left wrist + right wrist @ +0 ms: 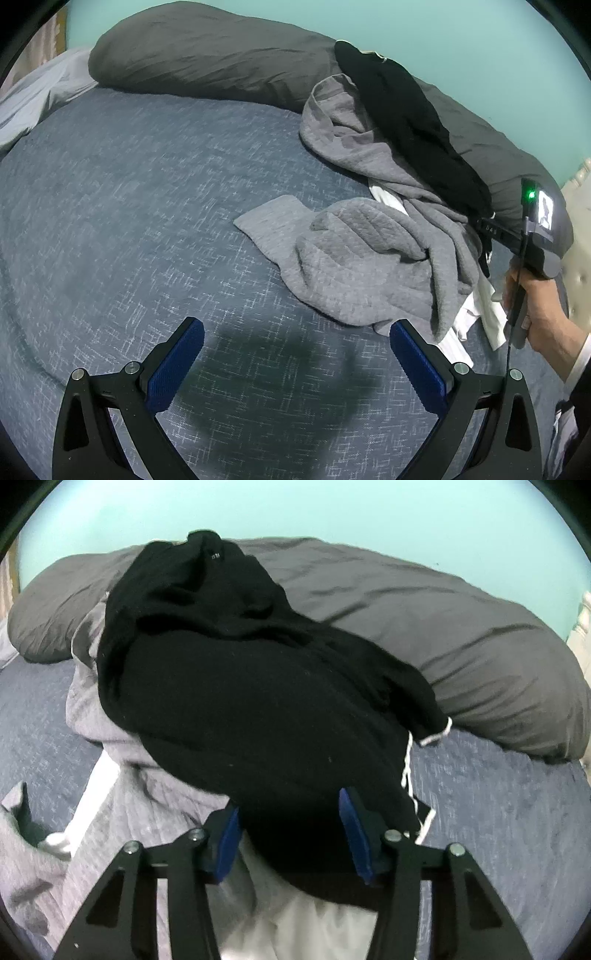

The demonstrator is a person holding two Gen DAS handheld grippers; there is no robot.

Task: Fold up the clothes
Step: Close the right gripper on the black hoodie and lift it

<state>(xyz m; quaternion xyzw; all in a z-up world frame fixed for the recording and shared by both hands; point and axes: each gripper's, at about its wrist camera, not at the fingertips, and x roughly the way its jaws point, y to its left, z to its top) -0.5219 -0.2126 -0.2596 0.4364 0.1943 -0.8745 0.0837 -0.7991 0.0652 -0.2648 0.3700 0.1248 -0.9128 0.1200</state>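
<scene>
- Black garment [258, 701] tops the pile; pick-up step.
- Right gripper [291, 827] straddles its hem, pads not visibly pressing; left gripper [295, 365] apart, empty.
- Next: clamp, lift clear.

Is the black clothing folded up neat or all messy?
Messy. The black garment lies crumpled and bunched atop the grey clothes, draped against the dark pillow, with no neat folds.

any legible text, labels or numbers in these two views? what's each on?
No text reads cleanly.
Small white marking on the black garment, near its top: too blurred to read.
Pale characters on the right gripper body, seen from the left wrist view: too small to read.
Lit screen on the same gripper, beside a green light: an image, no readable text.
</scene>
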